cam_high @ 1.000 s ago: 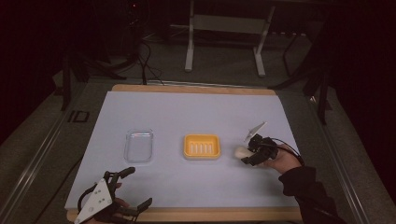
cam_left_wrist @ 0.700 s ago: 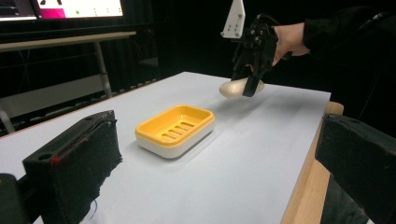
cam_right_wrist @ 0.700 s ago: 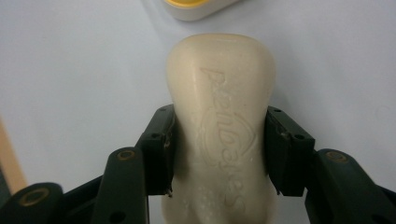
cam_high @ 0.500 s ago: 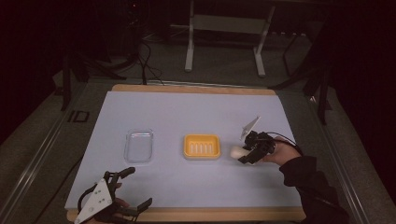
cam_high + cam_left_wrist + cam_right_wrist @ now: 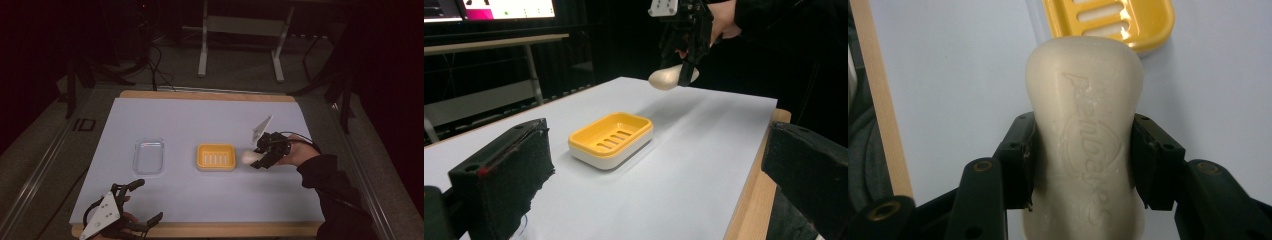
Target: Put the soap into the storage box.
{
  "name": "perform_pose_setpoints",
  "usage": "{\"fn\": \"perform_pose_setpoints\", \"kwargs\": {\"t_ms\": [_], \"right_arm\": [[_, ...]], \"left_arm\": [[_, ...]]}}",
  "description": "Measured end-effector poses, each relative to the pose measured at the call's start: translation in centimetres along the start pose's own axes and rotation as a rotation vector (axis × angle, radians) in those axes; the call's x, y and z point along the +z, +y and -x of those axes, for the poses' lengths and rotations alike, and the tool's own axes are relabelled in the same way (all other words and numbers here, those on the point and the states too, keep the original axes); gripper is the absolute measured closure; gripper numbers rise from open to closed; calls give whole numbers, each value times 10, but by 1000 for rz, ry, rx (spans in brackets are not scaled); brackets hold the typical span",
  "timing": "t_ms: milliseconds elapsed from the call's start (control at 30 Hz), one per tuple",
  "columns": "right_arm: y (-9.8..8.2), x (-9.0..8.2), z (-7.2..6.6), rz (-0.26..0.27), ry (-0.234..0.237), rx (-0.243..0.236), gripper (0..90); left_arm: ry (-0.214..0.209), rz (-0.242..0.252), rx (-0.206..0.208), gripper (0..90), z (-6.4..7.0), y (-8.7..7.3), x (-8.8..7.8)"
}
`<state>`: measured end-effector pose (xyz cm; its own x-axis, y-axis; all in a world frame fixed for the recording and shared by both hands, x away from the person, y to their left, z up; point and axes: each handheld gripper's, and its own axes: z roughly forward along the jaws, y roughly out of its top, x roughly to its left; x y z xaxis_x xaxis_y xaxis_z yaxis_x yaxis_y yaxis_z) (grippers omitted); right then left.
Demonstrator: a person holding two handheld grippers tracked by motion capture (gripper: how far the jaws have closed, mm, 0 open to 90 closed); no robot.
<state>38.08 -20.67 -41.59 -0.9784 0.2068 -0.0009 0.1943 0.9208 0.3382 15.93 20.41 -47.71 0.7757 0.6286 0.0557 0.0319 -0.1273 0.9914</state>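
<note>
Soap bar (image 5: 248, 157) in right tool (image 5: 261, 156), beside yellow dish (image 5: 216, 156), clear lid (image 5: 149, 156) apart

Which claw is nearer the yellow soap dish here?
Right. The right claw, shut on the soap bar, hovers just beside the yellow soap dish; the left claw sits open near the table's front edge, farther off.

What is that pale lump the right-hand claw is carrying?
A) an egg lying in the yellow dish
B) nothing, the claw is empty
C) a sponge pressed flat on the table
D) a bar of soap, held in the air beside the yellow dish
D: the right gripper clamps a bar of soap with embossed lettering, clear of the table beside the yellow dish.
</note>
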Motion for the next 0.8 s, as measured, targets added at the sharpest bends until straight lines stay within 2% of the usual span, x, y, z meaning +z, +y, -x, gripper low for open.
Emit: {"fn": "perform_pose_setpoints", "kwargs": {"t_ms": [267,467,633,800], "right_arm": [[20,-9,-4,-3,17,-113,495],[34,-11,-9,-4,59,-190,495],[44,-9,-11,-3,81,-232,495],[52,-6,-12,-18,89,-253,495]], "left_arm": [[0,-3,0,1,0,0,0],[-1,0,-3,1,0,0,-1],[-4,-2,-4,1,0,0,0],[-4,-1,-5,1,0,0,0]]}}
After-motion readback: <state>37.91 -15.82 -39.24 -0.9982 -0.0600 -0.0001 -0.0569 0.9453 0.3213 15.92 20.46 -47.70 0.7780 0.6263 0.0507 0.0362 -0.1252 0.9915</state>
